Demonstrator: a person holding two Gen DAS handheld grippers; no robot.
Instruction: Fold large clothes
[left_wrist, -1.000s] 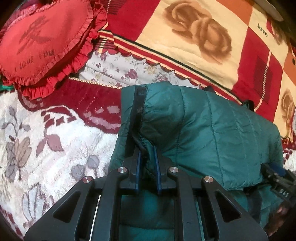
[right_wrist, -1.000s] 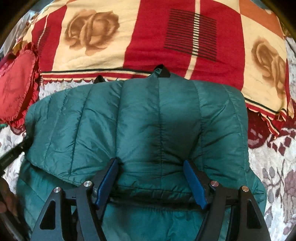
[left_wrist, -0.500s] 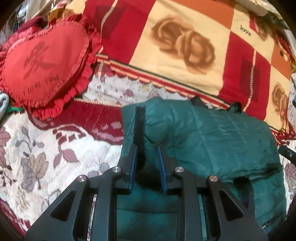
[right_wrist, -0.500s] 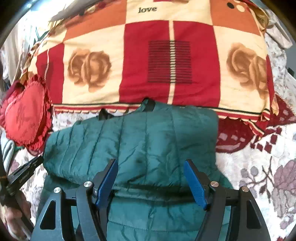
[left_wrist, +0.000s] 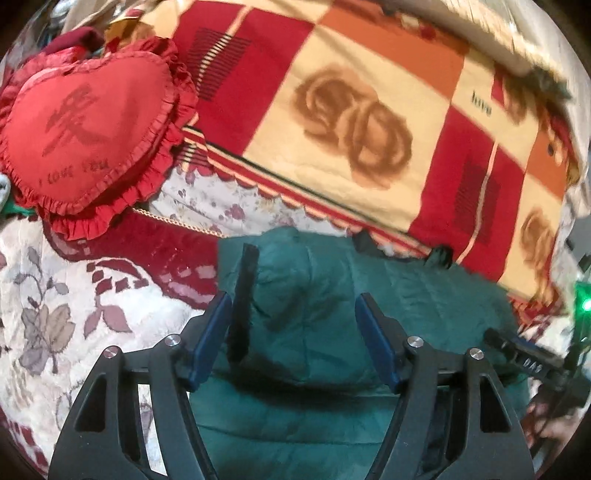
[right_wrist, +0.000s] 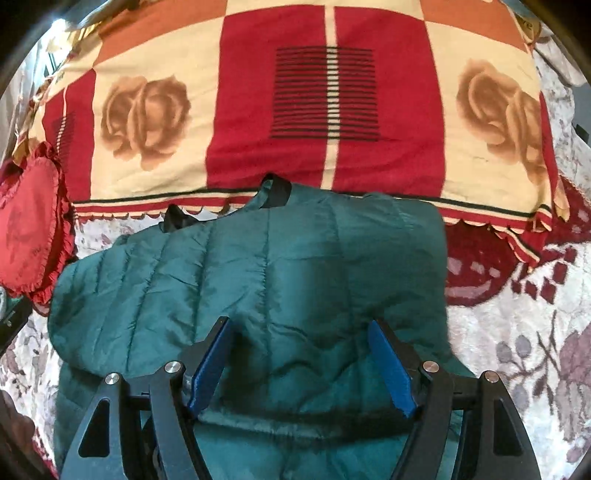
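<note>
Bedding fills both views: at far left a red heart-shaped cushion (left_wrist: 85, 133) with a frilled edge, then a floral bedspread (left_wrist: 55, 295), and across the back a red, cream and orange rose-print blanket (right_wrist: 332, 92).

My left gripper (left_wrist: 291, 339) has its blue fingers (left_wrist: 208, 339) opening, set wide apart. Puffy cloth lies below and between them, but neither pad presses on it, so nothing is pinched. The task's thing, a dark green quilted jacket (right_wrist: 258, 277), lies on the bed in front of the blanket's scalloped edge, doubled over so that a top layer rests on a lower one. A black strip, probably its zip edge (left_wrist: 243, 295), runs along the jacket's left side just inside my left finger.

My right gripper (right_wrist: 299, 365) is also spread, its jaws opening a little, hanging over the near edge of the folded layer without gripping it.

I judge this as the release after one fold. The next move calls for choosing fresh hold points, likely the two ends of the doubled jacket, and closing firmly, since slick padded fabric may spring open or slide.
</note>
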